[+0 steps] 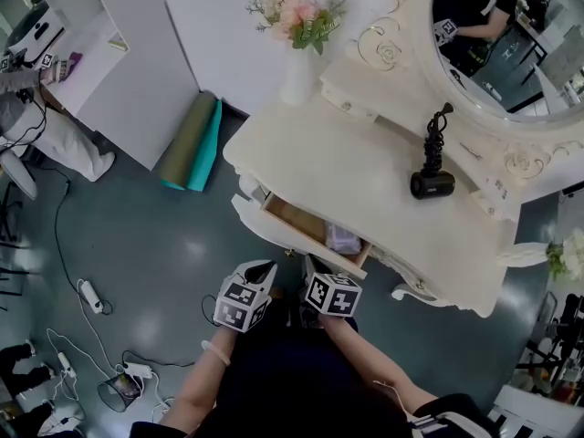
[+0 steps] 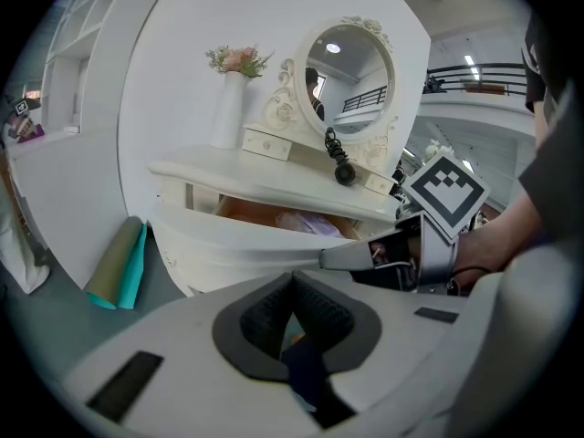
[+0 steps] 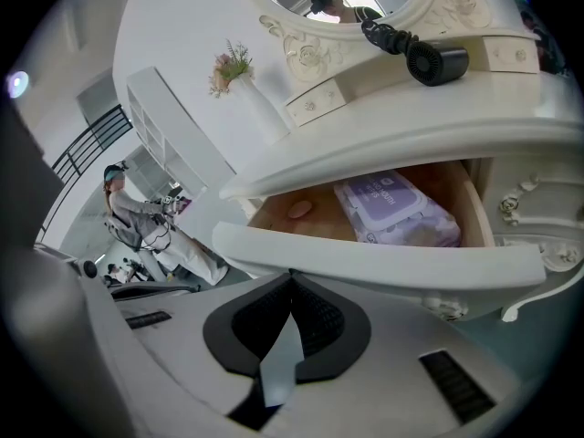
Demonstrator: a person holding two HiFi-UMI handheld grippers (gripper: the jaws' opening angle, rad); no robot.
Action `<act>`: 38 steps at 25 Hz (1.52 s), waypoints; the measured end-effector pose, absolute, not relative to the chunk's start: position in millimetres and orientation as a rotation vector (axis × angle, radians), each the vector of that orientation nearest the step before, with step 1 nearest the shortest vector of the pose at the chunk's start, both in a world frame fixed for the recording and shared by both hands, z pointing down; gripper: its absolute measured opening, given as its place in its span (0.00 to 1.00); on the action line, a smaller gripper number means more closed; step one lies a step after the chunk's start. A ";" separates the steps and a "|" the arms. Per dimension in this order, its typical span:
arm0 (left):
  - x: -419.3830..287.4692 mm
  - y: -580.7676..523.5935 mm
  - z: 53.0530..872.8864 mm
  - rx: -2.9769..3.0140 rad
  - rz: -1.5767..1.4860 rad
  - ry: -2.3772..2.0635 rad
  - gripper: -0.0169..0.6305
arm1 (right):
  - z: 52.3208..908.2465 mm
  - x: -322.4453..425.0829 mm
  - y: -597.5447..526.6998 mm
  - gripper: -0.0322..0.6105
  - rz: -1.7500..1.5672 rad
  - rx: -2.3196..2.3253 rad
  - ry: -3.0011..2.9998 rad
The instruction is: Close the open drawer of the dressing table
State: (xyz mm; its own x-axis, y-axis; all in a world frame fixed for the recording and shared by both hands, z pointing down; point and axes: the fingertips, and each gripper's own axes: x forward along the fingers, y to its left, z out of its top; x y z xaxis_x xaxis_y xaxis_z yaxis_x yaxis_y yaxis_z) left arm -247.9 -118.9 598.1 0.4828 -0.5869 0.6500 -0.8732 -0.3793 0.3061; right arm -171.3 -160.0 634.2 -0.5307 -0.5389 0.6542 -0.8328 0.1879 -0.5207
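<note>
Since the left tongs (image 2: 292, 279) and right tongs (image 3: 292, 279) are pressed together, empty, push the cream wooden drawer (image 3: 383, 255) just ahead squarely, evenly.

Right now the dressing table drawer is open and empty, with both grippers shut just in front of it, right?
Not empty. The right gripper view shows a purple wipes pack lying inside the open drawer. The rest holds: the left gripper and right gripper are both shut, just in front of it.
</note>
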 end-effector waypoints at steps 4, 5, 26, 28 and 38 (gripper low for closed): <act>-242.9 -127.2 596.9 2.100 0.590 -1.214 0.06 | 636.9 -165.0 -171.6 0.09 1.228 1.303 -2.148; -242.1 -129.1 596.9 2.097 0.590 -1.218 0.06 | 637.9 -163.1 -175.0 0.09 1.218 1.307 -2.147; -226.2 -157.7 602.5 2.035 0.595 -1.293 0.06 | 644.2 -140.6 -222.1 0.09 1.020 1.314 -2.210; -225.0 -159.8 602.6 2.031 0.594 -1.300 0.06 | 644.0 -139.7 -225.6 0.09 1.007 1.310 -2.225; -222.6 -164.7 601.5 2.010 0.595 -1.338 0.06 | 643.3 -131.7 -246.0 0.09 0.935 1.343 -2.257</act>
State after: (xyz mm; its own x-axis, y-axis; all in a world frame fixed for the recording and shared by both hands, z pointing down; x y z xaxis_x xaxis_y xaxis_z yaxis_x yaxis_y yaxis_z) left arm -222.6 -164.7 601.5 0.3780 -0.6343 0.6743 -0.9256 -0.2742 0.2609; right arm -131.7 -246.0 643.3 -0.4886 -0.6397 0.5933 -0.8719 0.3325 -0.3595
